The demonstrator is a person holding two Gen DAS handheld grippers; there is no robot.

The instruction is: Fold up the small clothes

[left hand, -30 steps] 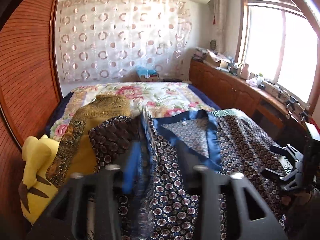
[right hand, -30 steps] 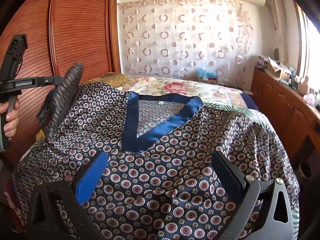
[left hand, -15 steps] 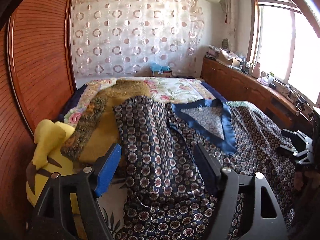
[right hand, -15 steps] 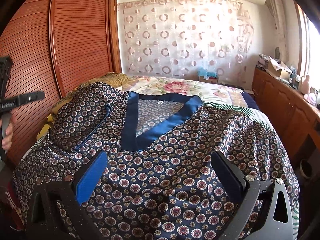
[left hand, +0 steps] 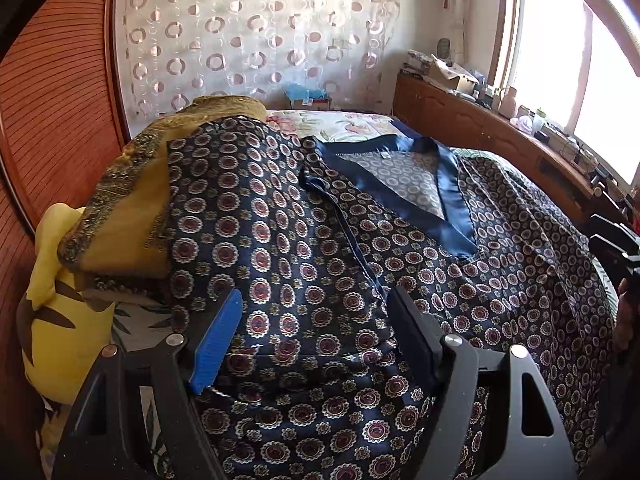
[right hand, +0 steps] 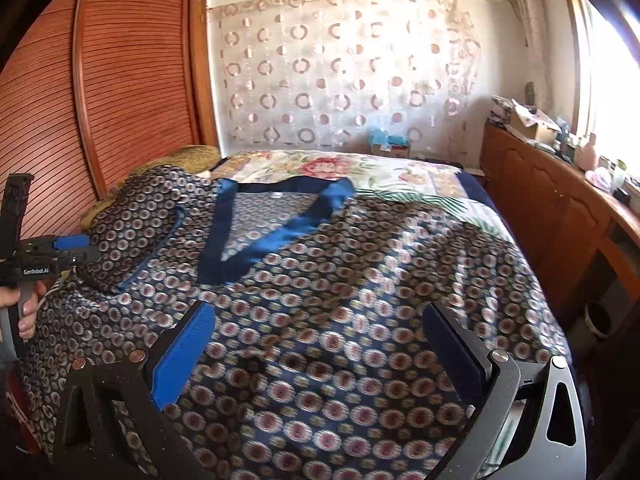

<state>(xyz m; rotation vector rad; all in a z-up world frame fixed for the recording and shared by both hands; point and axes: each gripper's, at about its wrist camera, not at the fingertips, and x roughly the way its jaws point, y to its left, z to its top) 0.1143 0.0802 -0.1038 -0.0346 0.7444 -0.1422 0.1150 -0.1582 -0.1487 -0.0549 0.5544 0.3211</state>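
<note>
A navy patterned top with a blue V collar [left hand: 404, 184] lies spread face up on the bed; it also shows in the right wrist view [right hand: 320, 280]. Its left sleeve [left hand: 248, 208] is folded in over the body [right hand: 148, 220]. My left gripper [left hand: 316, 332] is open and empty, just above the garment's left side. It shows at the left edge of the right wrist view [right hand: 60, 252]. My right gripper [right hand: 316, 344] is open and empty above the garment's lower front. Its edge shows at the far right of the left wrist view [left hand: 612, 248].
A mustard patterned cloth [left hand: 128, 200] and a yellow plush toy [left hand: 60, 320] lie at the bed's left edge by the wooden wardrobe [right hand: 120, 80]. A floral bedspread [right hand: 360, 172] covers the bed. A wooden cabinet [right hand: 552, 208] with clutter runs along the right under the window.
My left gripper let go of the sleeve, which now lies folded over the body, opened, and drew back and down. My right gripper has stayed open and shifted slightly.
</note>
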